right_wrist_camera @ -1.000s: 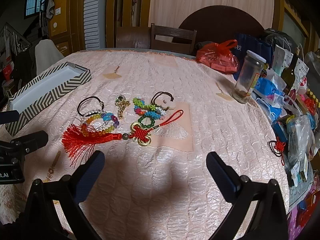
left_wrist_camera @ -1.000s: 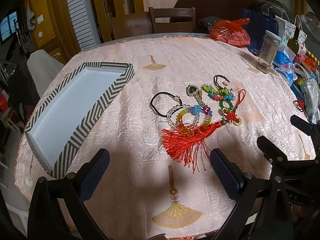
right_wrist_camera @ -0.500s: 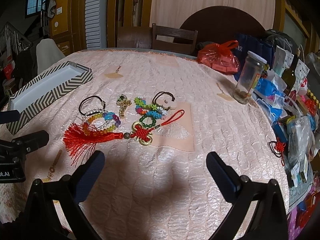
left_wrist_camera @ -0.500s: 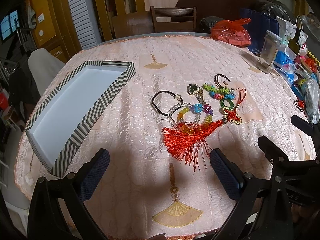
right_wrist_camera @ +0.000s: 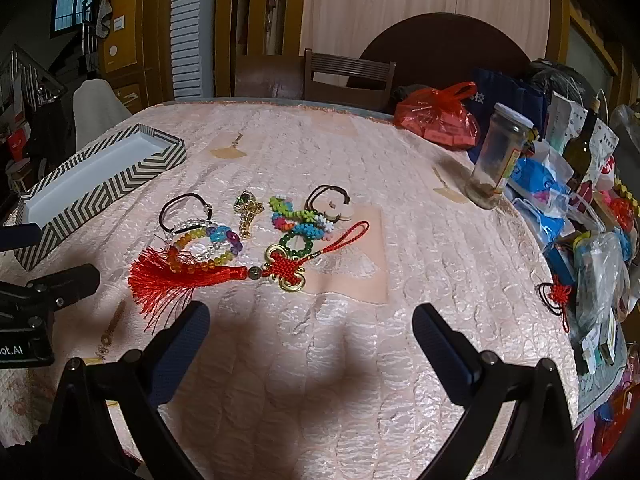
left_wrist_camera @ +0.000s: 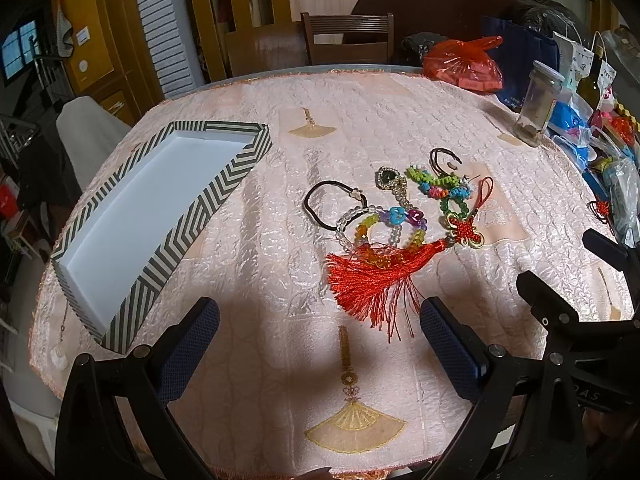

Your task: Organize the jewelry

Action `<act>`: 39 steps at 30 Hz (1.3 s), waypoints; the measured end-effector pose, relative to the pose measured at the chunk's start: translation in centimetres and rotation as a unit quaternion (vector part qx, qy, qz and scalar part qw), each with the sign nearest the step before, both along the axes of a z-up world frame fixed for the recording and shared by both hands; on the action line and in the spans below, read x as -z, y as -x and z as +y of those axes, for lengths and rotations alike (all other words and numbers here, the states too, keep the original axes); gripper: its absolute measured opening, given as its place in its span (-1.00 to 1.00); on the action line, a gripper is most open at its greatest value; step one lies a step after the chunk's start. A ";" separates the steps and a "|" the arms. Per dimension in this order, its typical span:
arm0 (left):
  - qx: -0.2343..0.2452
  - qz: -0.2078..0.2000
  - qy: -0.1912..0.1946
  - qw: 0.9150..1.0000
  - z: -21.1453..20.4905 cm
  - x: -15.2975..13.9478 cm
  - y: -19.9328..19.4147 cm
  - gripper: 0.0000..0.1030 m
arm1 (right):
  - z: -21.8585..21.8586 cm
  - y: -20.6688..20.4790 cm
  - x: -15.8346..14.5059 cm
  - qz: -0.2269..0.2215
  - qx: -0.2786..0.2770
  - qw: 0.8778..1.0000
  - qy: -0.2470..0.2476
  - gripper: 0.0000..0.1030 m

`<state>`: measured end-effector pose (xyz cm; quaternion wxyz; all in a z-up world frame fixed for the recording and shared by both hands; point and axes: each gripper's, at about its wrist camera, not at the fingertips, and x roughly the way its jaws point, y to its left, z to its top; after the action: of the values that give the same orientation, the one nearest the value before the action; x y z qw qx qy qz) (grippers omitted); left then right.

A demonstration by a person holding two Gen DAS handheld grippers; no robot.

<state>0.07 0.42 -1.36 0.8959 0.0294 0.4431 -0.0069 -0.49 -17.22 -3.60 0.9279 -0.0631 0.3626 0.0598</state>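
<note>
though cropped, "ot.ai" on hand-held gripper (right_wrist_camera: 30, 292)

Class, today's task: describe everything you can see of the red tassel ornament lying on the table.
The red tassel ornament lies flat on the pink tablecloth. It has a fringe of loose red threads, a small dark bead, a woven red knot with gold loops and a thin red cord loop. Its tassel overlaps the rainbow bead bracelet. Neither gripper touches it.
</note>
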 end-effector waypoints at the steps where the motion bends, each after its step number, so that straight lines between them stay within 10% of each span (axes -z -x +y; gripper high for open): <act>1: 0.000 0.000 0.000 1.000 0.0 0.0 0.0 0.73 | 0.0 0.0 0.0 0.000 -0.001 1.000 -0.001 0.99; 39: -0.026 0.008 -0.002 1.000 1.2 1.1 -0.8 0.73 | -1.2 -1.2 1.3 0.034 0.036 0.999 0.004 0.99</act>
<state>0.85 1.60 -2.43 0.8920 0.0200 0.4514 0.0169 0.75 -18.39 -4.86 0.9164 -0.0516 0.3959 0.0274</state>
